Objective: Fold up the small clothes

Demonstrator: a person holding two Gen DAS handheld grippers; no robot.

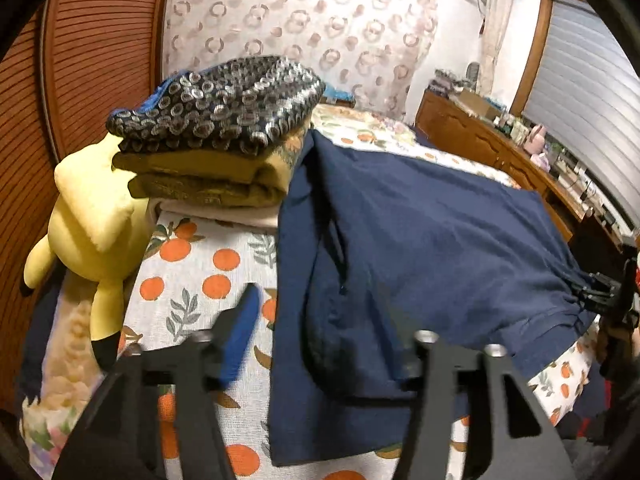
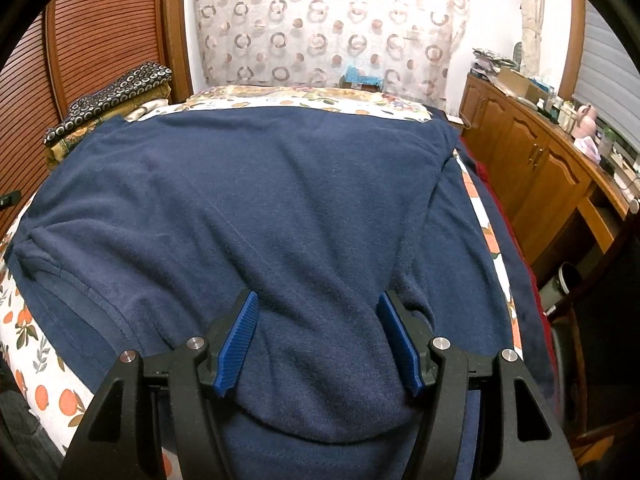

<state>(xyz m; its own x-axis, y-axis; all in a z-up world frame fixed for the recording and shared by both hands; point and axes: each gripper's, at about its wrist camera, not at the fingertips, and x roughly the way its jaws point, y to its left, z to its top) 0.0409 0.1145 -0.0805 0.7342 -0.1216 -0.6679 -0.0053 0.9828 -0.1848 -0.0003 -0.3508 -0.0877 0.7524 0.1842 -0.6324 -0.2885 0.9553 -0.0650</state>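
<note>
Navy shirt (image 2: 280, 200) lies spread on the bed (image 1: 192, 264) (orange-print sheet).

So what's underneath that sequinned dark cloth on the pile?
Under the sequinned cloth lie folded mustard-yellow clothes, then something pale, all on the orange-print sheet. How many pieces, or what they are, is hidden.

Both cams are riding on the handheld grippers, looking forward and tilted down at the bed; the left wrist one is sitting off the left edge of the navy garment (image 1: 420, 240), fairly close, with the stack of folded clothes (image 1: 216, 136) at 11 o'clock; the right wrist one is hovering right over the same garment, nearly touching it, facing the curtain (image 2: 320, 32) at 12 o'clock; they're sharing garment, stack, curtain and the wooden cabinets (image 2: 532, 164) at 2 o'clock.
</note>
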